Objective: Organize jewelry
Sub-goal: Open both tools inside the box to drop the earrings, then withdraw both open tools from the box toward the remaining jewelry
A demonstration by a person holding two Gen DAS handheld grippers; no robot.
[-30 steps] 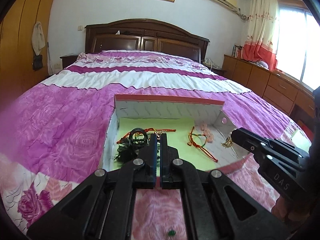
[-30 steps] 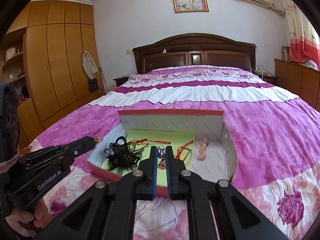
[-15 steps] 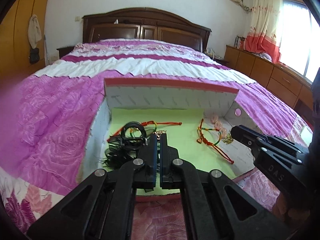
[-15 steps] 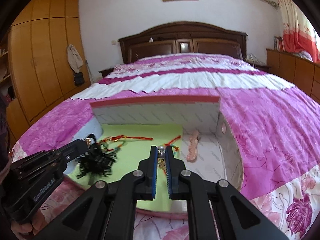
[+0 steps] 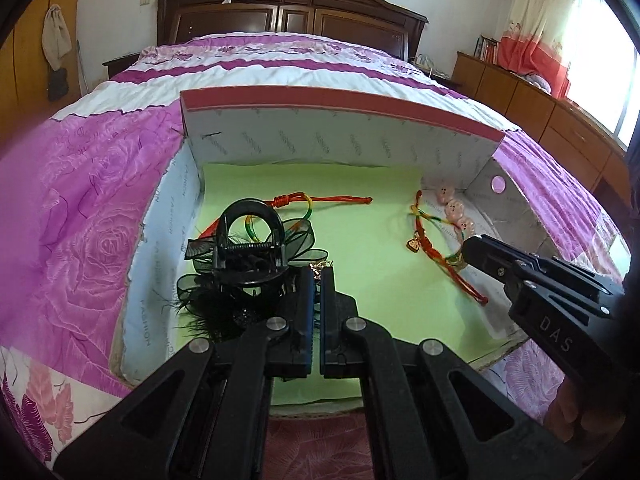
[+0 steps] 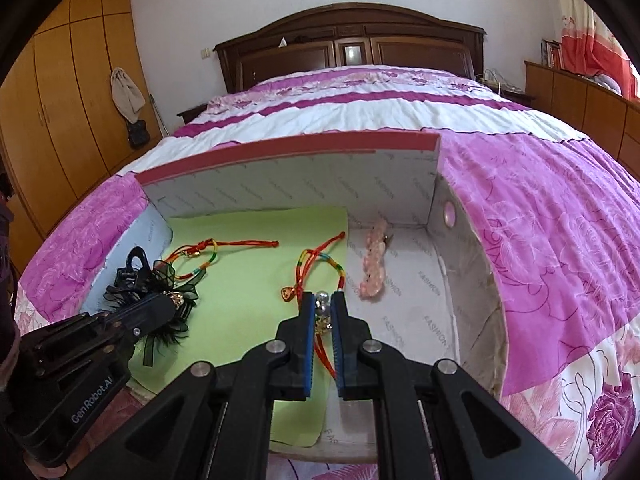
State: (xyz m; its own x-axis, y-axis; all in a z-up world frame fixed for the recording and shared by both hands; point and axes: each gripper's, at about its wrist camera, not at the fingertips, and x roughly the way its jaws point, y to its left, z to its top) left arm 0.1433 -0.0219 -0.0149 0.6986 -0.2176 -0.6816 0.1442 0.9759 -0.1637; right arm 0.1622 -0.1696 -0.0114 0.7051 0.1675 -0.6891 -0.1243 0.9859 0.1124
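The bed (image 5: 100,200) fills both views, and since a second ago it has slid outward as both grippers dropped toward the box (image 5: 320,120) lying open on it; the box now takes up most of each picture where earlier it sat small ahead of the fingers. That reads as a lowering to set pieces down inside, so the placing step looks close but not yet done.

A green sheet (image 5: 360,232) lines the box floor under and ahead of both pairs of fingers. Left of the left gripper (image 5: 318,276), touching its outer finger, sits a black hair clip (image 5: 248,248) with ribbon and feathers. Beyond it, ahead of the fingertips, lies a red cord bracelet (image 5: 320,200). A second cord bracelet (image 6: 320,264) with a small gold charm lies just ahead of the right gripper (image 6: 323,300), its cord running back between those fingers. Right of them, on the bare box floor, lies a pink bead bracelet (image 6: 374,264).

The left fingers are pressed narrow, with a bit of gold chain (image 5: 320,266) showing at their tips; it seems pinched there. The right fingers stand narrow on a silver-beaded trinket (image 6: 322,304), held just over the edge of the sheet.

Both held pieces have travelled with the grippers to low over the box floor. Letting them go apart from the cords already there would avoid tangling.
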